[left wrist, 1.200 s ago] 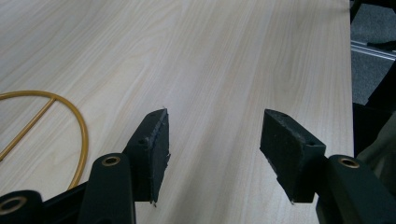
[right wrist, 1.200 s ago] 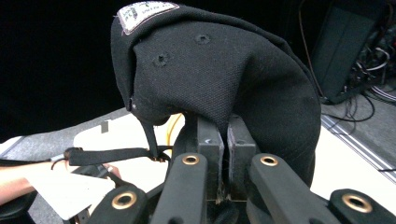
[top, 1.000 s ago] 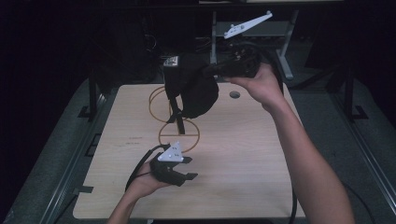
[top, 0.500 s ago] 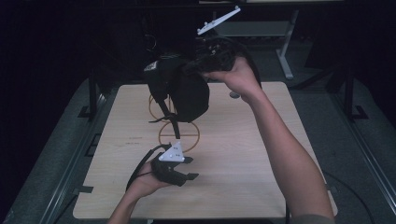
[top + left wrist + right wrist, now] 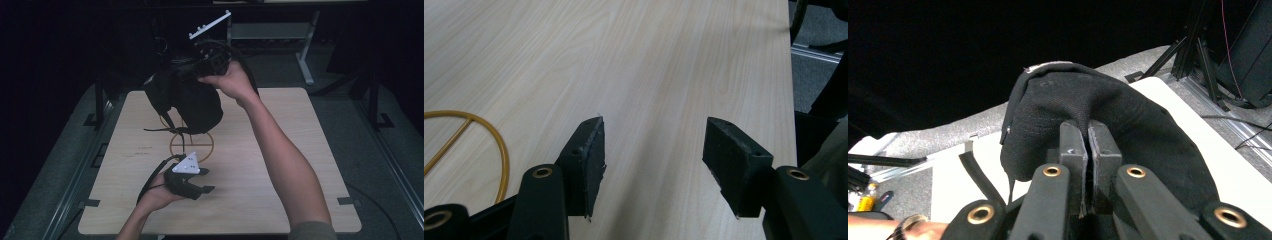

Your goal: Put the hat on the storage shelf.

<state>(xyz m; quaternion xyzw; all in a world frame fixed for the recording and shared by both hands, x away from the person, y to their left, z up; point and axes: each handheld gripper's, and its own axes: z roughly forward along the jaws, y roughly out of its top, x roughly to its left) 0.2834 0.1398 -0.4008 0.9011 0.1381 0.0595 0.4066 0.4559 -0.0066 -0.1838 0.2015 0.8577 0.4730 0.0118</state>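
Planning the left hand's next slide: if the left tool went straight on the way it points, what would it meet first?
Probably nothing: ahead of the open left tool lies bare wooden tabletop up to its far edge; the yellow wire ring sits off to one side.

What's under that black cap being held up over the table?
Below the cap stands a gold wire stand on the table. Its ring base shows; the cap covers the upper part. The right tongs pinch the cap's cloth.
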